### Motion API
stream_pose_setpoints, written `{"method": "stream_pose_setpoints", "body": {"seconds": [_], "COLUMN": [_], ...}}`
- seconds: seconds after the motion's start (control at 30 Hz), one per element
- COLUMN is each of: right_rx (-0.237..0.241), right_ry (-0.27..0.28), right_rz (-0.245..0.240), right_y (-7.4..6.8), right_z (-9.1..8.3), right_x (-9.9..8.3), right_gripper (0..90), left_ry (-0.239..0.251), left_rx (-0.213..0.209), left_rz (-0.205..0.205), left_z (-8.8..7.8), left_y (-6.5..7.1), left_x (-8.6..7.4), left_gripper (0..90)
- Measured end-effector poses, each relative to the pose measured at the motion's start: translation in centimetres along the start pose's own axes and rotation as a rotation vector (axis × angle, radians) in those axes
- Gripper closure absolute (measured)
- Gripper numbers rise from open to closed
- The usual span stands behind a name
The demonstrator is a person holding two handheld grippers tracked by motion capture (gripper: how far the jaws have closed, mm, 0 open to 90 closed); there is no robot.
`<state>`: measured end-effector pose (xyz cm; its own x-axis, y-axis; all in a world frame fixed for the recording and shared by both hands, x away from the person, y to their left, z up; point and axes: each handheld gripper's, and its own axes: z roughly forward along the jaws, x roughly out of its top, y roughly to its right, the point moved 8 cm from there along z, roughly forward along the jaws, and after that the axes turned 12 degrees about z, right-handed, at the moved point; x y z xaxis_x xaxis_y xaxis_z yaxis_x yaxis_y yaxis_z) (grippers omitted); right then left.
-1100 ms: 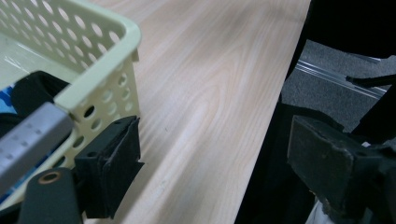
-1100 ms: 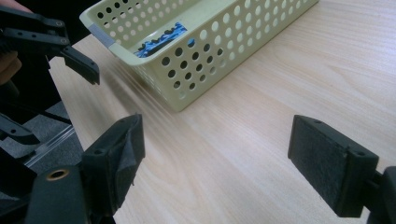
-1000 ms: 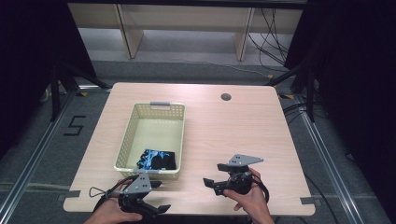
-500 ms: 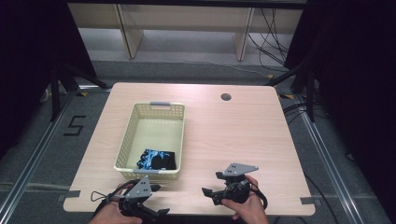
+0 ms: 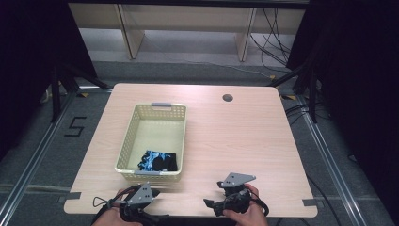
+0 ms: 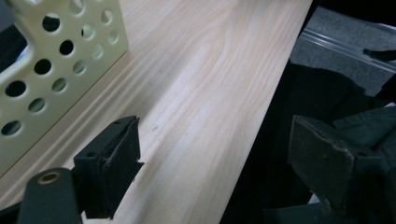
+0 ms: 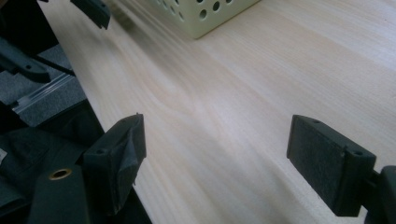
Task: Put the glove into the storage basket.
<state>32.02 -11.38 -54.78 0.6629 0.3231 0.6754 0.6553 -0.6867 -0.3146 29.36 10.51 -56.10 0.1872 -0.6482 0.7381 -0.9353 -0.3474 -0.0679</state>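
I am holding my left hand-held gripper (image 5: pixel 151 194) and right hand-held gripper (image 5: pixel 212 204) at the pale wood-grain counter's (image 5: pixel 235 136) near edge, matte black jaws apart and empty. A perforated cream plastic basket (image 5: pixel 126 149) is holding crumpled black-and-blue fabric (image 5: pixel 157 161).

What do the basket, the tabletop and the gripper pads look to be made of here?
Basket: pale yellow, likely moulded plastic; its smooth matte wall is punched with regular round holes.
Tabletop: light wood or wood-look laminate; long grain lines under a soft sheen. Which of the two is unclear.
Gripper pads: black, probably rubber or foam; matte, finely textured face.
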Motion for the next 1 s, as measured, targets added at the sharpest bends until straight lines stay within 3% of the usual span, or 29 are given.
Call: {"method": "stream_pose_setpoints", "body": {"seconds": [0.07,0.13,0.2,0.27,0.3,0.33,0.4,0.43,0.47,0.57,0.77,0.87,0.93,0.97,1.0], "right_rx": [0.007,0.005,0.006,0.01,0.013,0.01,0.008,0.007,0.007,0.007,0.018,0.008,0.008,0.005,0.002], "right_ry": [-0.01,-0.012,-0.016,-0.018,-0.015,-0.019,-0.016,-0.018,-0.021,-0.02,-0.015,-0.017,-0.014,-0.019,-0.011], "right_rz": [-0.014,-0.019,-0.045,-0.047,-0.054,-0.05,-0.049,-0.047,-0.04,-0.043,-0.05,-0.037,-0.042,-0.013,-0.04], "right_y": [-0.33,-0.62,-0.83,-1.01,-1.03,-1.02,-1.04,-1.05,-1.09,-1.03,-0.89,-0.89,-0.85,-1.02,-0.73], "right_z": [-0.07,-0.04,-0.07,0.0,0.06,0.07,0.16,0.16,0.15,0.15,0.13,0.09,0.09,0.05,0.09], "right_x": [-0.29,-0.56,-0.78,-0.91,-0.9,-0.94,-0.96,-0.99,-1.04,-1.01,-0.91,-0.93,-0.89,-0.98,-0.84], "right_gripper": [20.8,20.8,20.9,20.9,20.9,20.9,20.8,20.8,20.8,20.8,20.7,20.7,20.7,20.7,20.7], "left_ry": [0.003,0.003,0.005,0.003,0.004,0.002,-0.006,-0.006,-0.007,0.003,0.012,-0.004,0.003,0.005,0.006], "left_rx": [0.002,0.002,0.003,-0.002,0.001,-0.001,0.004,-0.001,0.006,0.0,0.0,0.002,0.005,0.003,0.005], "left_rz": [-0.009,0.016,-0.014,0.017,0.005,-0.007,0.006,0.032,0.006,-0.009,-0.007,0.025,0.0,-0.006,0.002], "left_z": [0.04,0.0,0.05,0.05,0.09,0.12,0.11,0.08,0.12,0.13,0.15,0.11,0.1,0.12,0.1], "left_y": [-0.03,-0.2,-0.05,-0.16,-0.05,0.08,0.01,-0.09,0.0,0.08,0.15,-0.06,0.02,0.02,-0.07], "left_x": [-0.07,-0.06,-0.07,-0.06,-0.04,-0.08,-0.15,-0.12,-0.15,-0.08,0.03,-0.12,-0.07,-0.07,-0.06], "left_gripper": [16.6,16.6,16.6,16.6,16.6,16.6,16.7,16.6,16.6,16.6,16.6,16.6,16.7,16.6,16.6]}}
